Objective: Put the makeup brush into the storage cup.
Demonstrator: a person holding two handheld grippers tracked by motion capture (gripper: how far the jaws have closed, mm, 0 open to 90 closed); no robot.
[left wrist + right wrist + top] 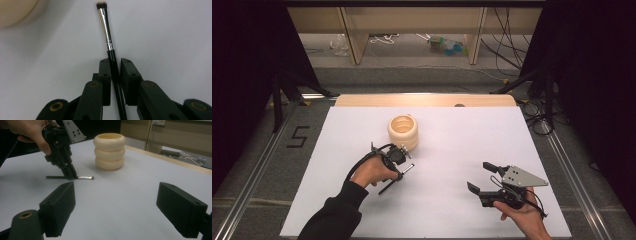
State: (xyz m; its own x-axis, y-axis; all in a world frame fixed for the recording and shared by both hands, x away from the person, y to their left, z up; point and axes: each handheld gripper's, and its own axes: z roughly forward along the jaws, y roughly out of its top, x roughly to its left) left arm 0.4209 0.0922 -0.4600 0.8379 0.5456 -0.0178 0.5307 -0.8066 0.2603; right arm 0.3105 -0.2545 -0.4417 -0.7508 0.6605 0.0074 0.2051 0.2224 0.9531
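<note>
Gripping the brush [110, 47] handle with left gripper [115, 72] jaws clamped; right gripper [115, 207] jaws apart, idle. Lift level, then carry toward cream holder [403, 131] without dragging bristles.

The brush [396, 179] is lying on the desk [452, 145], just in front of the ringed holder [403, 131]; the left gripper [398, 159] is sitting over it, the right gripper [482, 177] well apart rightward.

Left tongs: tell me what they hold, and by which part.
The left tongs grip a small makeup brush lying on the table, clamped on its black handle just behind the silver ferrule.
</note>
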